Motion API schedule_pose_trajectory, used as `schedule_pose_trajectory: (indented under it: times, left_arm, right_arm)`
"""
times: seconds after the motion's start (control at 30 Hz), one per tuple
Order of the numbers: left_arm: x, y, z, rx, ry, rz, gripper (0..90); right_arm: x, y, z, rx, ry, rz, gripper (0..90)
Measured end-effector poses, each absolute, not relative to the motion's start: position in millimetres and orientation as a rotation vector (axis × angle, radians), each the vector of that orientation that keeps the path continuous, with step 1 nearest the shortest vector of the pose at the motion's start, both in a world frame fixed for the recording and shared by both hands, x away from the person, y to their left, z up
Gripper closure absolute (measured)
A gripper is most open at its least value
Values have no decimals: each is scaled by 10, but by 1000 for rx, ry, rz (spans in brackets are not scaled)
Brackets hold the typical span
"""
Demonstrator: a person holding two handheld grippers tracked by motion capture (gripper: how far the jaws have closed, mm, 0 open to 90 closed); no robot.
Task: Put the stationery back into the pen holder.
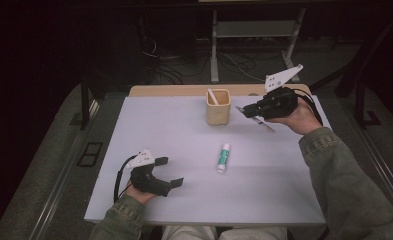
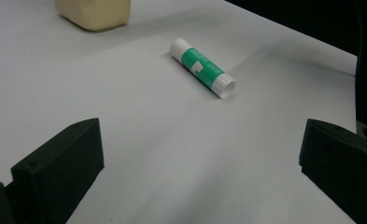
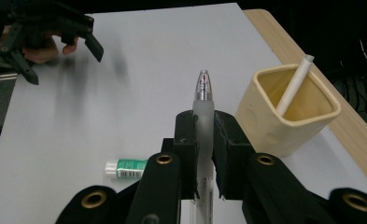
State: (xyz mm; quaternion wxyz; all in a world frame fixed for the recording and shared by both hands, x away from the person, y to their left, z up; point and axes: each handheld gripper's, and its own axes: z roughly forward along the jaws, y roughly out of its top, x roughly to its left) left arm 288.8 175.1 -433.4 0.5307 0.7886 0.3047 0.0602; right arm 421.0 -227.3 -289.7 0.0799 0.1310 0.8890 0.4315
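Dim room surrounded a white table [image 1: 184, 125]. At its far side stood a cream cup [image 1: 218, 107] already holding a white stick [image 3: 294, 84]. The right gripper [image 3: 203, 128], raised beside the cup, clenched a clear pen [image 3: 203, 93], probably bound for the cup. A green glue stick [image 1: 224, 157] lay mid-table, ahead of the resting, wide-open left gripper [image 1: 169, 171].

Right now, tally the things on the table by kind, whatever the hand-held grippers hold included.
Pens: 1, the clear pen clamped in the right hand-held gripper
White sticks: 1, in the cup
Glue sticks: 1
Cups: 1
Total: 4
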Motion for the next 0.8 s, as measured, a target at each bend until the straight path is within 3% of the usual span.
schedule_pose_trajectory:
  times: [0.8]
  left_arm:
    - [2873,1753,-4320,1859,726,141,0]
  right_arm:
    - [4492,-2092,-2757,494,2558,1369,797]
